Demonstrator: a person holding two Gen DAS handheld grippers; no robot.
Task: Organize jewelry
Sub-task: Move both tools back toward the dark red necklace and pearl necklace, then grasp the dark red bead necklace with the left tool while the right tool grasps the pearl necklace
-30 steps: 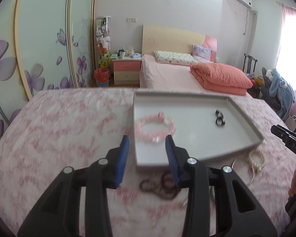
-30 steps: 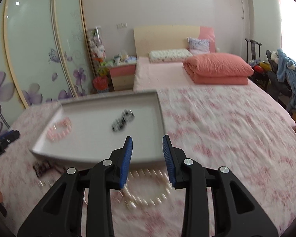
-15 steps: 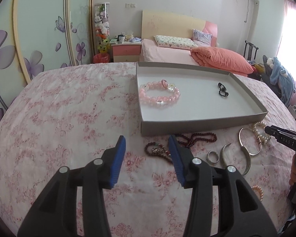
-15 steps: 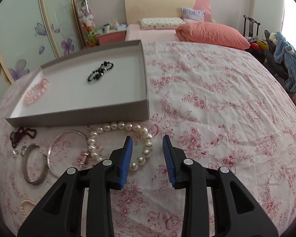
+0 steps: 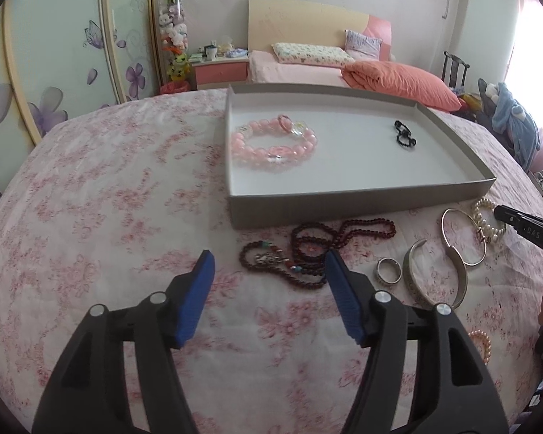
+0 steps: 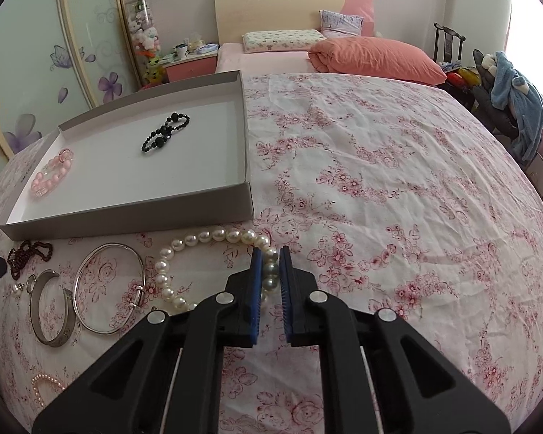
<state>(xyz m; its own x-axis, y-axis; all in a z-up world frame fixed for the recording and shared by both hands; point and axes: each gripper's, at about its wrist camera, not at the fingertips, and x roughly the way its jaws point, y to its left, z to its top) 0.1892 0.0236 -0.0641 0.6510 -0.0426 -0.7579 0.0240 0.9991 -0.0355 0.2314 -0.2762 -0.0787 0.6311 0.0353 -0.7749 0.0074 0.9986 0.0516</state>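
A grey tray [image 5: 358,202] [image 6: 126,213] lies on the floral cloth. In it are a pink bead bracelet [image 5: 275,144] [image 6: 50,177] and a black bead bracelet [image 5: 403,133] [image 6: 164,132]. My left gripper [image 5: 268,264] is open just short of a dark red bead necklace [image 5: 318,249]. My right gripper [image 6: 270,258] is shut on a white pearl necklace [image 6: 206,237], lying in front of the tray; these pearls also show in the left wrist view [image 5: 487,220].
On the cloth by the tray lie a silver ring [image 5: 389,271], a silver cuff [image 5: 438,271] [image 6: 50,307], a thin silver bangle [image 5: 463,235] [image 6: 108,287] and a small pinkish pearl bracelet [image 6: 47,385]. A bed [image 6: 344,54] stands behind.
The right gripper has come down and closed on the pearl necklace. The left gripper has opened wider and sits closer to the dark red beads.
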